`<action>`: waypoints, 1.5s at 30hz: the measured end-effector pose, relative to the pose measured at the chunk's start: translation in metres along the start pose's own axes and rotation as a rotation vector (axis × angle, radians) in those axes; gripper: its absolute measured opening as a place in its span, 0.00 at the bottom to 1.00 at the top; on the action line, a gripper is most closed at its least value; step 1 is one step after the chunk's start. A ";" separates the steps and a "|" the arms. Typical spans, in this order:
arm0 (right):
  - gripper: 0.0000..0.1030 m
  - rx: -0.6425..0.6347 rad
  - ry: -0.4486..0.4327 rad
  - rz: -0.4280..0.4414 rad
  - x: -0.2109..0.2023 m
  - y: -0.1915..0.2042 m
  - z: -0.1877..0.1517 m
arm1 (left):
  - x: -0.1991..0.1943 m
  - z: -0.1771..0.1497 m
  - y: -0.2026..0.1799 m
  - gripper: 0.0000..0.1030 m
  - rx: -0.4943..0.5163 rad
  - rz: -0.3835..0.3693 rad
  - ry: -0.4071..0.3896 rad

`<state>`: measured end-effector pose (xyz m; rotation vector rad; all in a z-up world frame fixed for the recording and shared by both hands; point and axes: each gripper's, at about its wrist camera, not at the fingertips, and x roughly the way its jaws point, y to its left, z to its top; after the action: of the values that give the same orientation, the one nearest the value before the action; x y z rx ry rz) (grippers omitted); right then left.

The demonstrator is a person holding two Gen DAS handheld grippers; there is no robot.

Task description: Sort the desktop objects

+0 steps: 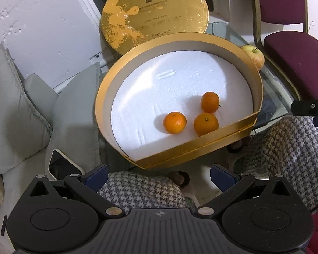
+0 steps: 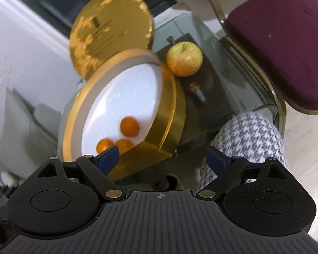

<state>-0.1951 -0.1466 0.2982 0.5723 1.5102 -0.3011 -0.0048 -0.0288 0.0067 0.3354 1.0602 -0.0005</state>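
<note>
Gold box [image 1: 108,80] with white liner, three orange tangerines [image 1: 174,122], yellow-red apple [image 2: 184,58], maroon chair [image 2: 279,42].

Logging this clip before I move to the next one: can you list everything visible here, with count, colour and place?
small round oranges: three, orange, on the white foam floor of the box, toward its straight side.
gold half-round cardboard box: one, gold wall, white foam inside, on the glass table.
round gold lid: one, gold with worn patches, leaning upright behind the box.
apple: one, yellow-red, on the table beside the box's far wall, outside it.
glass table: one, clear.
padded chair: one, maroon, gold frame, beyond the table.
cushions: grey, left of the box.
houndstooth-clad legs: the person's, below the table.
left gripper: jaws open, empty.
right gripper: jaws open, empty.
</note>
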 end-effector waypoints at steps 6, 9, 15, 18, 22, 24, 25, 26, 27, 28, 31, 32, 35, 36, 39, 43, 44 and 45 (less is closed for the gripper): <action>0.90 0.076 -0.032 0.000 0.015 -0.015 0.036 | 0.014 0.024 -0.005 0.99 0.002 -0.017 0.016; 0.90 0.107 -0.070 -0.019 0.024 -0.018 0.059 | 0.021 0.037 -0.002 0.99 -0.012 -0.006 0.008; 0.90 0.159 -0.124 -0.064 0.053 -0.020 0.102 | 0.038 0.056 0.020 0.99 -0.107 0.022 0.009; 0.92 0.193 -0.129 -0.110 0.073 -0.019 0.121 | 0.046 0.060 0.032 0.99 -0.147 0.037 0.008; 0.92 0.211 -0.114 -0.160 0.103 -0.016 0.143 | 0.060 0.064 0.044 0.99 -0.176 0.046 0.031; 0.92 0.222 -0.094 -0.170 0.118 -0.015 0.151 | 0.067 0.065 0.049 0.99 -0.181 0.041 0.045; 0.92 0.226 -0.082 -0.177 0.125 -0.014 0.155 | 0.070 0.066 0.050 0.99 -0.184 0.039 0.050; 0.92 0.231 -0.071 -0.183 0.132 -0.012 0.159 | 0.074 0.066 0.052 0.99 -0.186 0.038 0.056; 0.92 0.229 -0.063 -0.189 0.139 -0.011 0.161 | 0.077 0.067 0.054 0.99 -0.191 0.036 0.059; 0.92 0.224 -0.051 -0.201 0.146 -0.009 0.164 | 0.079 0.068 0.055 0.99 -0.196 0.034 0.062; 0.92 0.241 -0.023 -0.230 0.161 -0.008 0.167 | 0.085 0.067 0.059 0.99 -0.212 0.021 0.070; 0.92 0.239 -0.014 -0.235 0.166 -0.007 0.168 | 0.087 0.066 0.060 0.99 -0.216 0.016 0.072; 0.90 0.231 0.006 -0.265 0.175 -0.005 0.169 | 0.090 0.064 0.061 0.99 -0.222 0.007 0.082; 0.89 0.227 0.013 -0.272 0.178 -0.004 0.170 | 0.091 0.063 0.061 0.99 -0.225 0.005 0.086; 0.85 0.220 0.032 -0.307 0.186 -0.003 0.169 | 0.094 0.059 0.062 0.99 -0.232 0.000 0.098; 0.81 0.242 0.053 -0.319 0.192 -0.005 0.169 | 0.096 0.055 0.063 0.99 -0.238 -0.007 0.105; 0.81 0.241 0.052 -0.320 0.193 -0.005 0.169 | 0.095 0.054 0.064 0.99 -0.241 -0.008 0.105; 0.80 0.238 0.052 -0.320 0.194 -0.005 0.169 | 0.095 0.054 0.064 0.99 -0.243 -0.009 0.103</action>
<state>-0.0428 -0.2092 0.1006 0.5265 1.6278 -0.7255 0.0979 0.0327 -0.0331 0.1117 1.1499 0.1380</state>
